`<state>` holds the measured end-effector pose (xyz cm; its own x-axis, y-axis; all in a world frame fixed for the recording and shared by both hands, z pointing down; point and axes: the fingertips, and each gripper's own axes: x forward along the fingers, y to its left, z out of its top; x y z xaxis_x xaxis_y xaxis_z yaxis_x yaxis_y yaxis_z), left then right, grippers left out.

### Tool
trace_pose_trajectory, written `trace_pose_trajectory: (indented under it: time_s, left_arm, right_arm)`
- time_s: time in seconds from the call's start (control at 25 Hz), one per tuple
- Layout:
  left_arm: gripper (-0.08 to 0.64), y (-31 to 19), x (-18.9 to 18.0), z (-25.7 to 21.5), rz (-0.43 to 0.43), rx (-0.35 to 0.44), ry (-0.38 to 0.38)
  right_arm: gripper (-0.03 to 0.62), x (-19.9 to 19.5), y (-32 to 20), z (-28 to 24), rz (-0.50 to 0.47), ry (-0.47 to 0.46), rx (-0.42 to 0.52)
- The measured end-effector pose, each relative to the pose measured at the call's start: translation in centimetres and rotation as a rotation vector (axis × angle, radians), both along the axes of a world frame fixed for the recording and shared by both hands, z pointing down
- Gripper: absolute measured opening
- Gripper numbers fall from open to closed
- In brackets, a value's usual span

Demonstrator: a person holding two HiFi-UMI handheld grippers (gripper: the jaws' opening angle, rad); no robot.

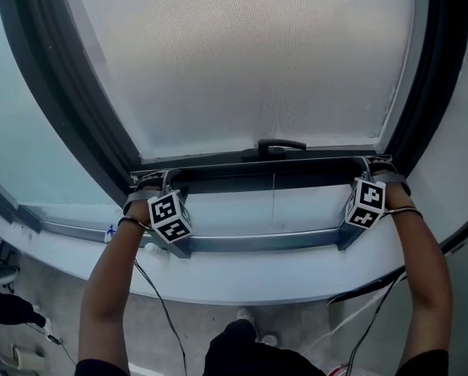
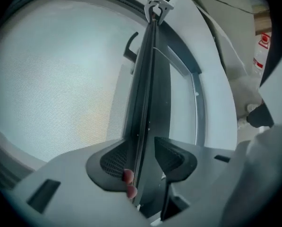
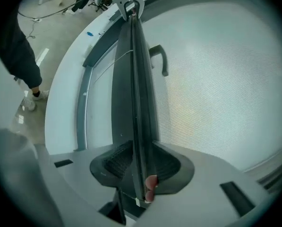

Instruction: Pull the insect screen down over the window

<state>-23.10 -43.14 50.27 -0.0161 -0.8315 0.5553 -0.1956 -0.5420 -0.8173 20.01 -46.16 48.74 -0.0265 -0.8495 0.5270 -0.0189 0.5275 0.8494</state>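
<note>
Jaws of my left gripper are closed narrow on the left end of the bottom bar of the insect screen. Those of my right gripper clamp the bar's right end the same way. Each gripper view shows the dark bar running edge-on between the ribbed pads and away to the other gripper at the far end.

I hold the bar at both ends rather than by the single handle at its middle. My judgement is that two matched grips keep the bar level, so the mesh should run evenly in its side tracks instead of tilting and binding. Both my arms reach up and forward, and both grippers angle downward onto the bar, which suits a straight downward pull.

From the head view, the pale mesh fills most of the opening inside the dark window frame. The bar sits low, above the grey lower rail. A strip of uncovered pane shows between bar and rail, so the screen is not yet fully down. Below the rail runs a white sill.
</note>
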Motion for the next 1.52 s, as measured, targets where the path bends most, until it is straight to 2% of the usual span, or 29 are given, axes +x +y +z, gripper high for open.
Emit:
trace_pose_trajectory:
  time_s: [0.12,0.2,0.24,0.36,0.4,0.56,0.72,0.92,1.2,1.52]
  left_arm:
    - [0.176,0.8,1.8,-2.3,0.02,0.053,0.075]
    - [0.176,1.6,3.1,-3.9,0.028,0.091,0.156]
    - [0.176,2.2,3.8,-4.6,0.024,0.108,0.228]
    - [0.176,4.5,6.0,-6.3,-0.004,0.142,0.51]
    - [0.176,5.3,6.5,-6.5,-0.011,0.162,0.563]
    - [0.143,7.7,7.1,-6.0,-0.051,0.251,0.612]
    - [0.068,10.5,7.8,-6.3,-0.099,0.318,0.764]
    - [0.008,13.3,7.7,-7.7,-0.126,0.374,0.869]
    - [0.003,16.9,8.3,-8.5,-0.192,0.365,1.125]
    - [0.003,20.8,8.7,-6.4,-0.242,0.314,1.274]
  right_arm:
    - [0.13,-0.7,1.0,-2.5,-0.009,-0.093,0.061]
    - [0.13,-1.4,2.0,-4.1,-0.02,-0.176,0.102]
    - [0.13,-1.8,2.5,-4.9,-0.023,-0.227,0.122]
    - [0.13,-2.8,4.6,-6.9,-0.023,-0.381,0.179]
    - [0.13,-3.0,5.4,-7.3,-0.018,-0.43,0.197]
    - [0.109,-4.2,8.9,-8.4,0.026,-0.711,0.252]
    - [0.048,-5.2,11.7,-7.9,0.057,-0.903,0.284]
    - [0.006,-6.4,14.9,-7.5,0.094,-1.062,0.288]
    - [0.005,-7.4,19.0,-7.5,0.141,-1.244,0.275]
    - [0.005,-8.4,23.1,-5.1,0.195,-1.306,0.204]
